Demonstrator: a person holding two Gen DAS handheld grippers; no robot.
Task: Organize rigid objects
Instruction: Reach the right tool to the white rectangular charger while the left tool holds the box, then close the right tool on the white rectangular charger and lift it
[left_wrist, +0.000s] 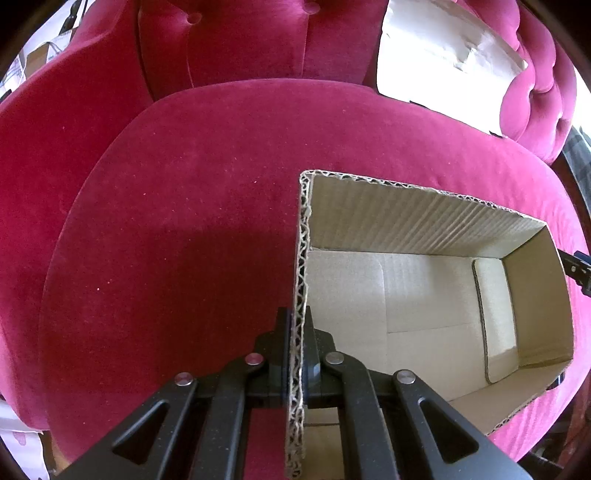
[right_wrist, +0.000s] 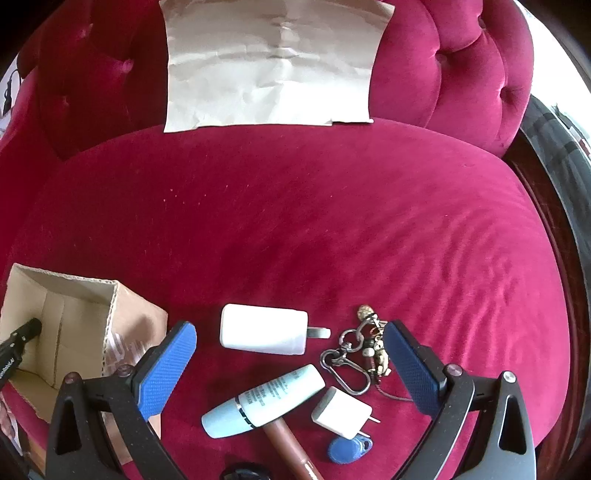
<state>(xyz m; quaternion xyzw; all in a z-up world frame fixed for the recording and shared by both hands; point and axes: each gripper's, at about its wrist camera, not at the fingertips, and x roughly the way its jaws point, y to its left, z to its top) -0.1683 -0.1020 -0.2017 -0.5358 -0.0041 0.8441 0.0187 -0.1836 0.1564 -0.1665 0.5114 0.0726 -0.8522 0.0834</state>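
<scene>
Right tongs (right_wrist: 290, 363) — blue pads spread wide, empty, poised over a cluster on the red velvet seat cushion (right_wrist: 332, 221). Directly between the pads: white charger (right_wrist: 264, 328), long axis running crosswise pad to pad, prong toward the key ring (right_wrist: 364, 354). Nearer the camera: pale-blue tube (right_wrist: 264, 400) lying diagonally (its print too blurred to read), small white plug (right_wrist: 341, 410), blue key fob (right_wrist: 349, 448). The right hand is the nearer one. Left tongs (left_wrist: 298, 354) — pressed shut on the cardboard box (left_wrist: 301, 258) wall, box empty, lying left of the cluster.
</scene>
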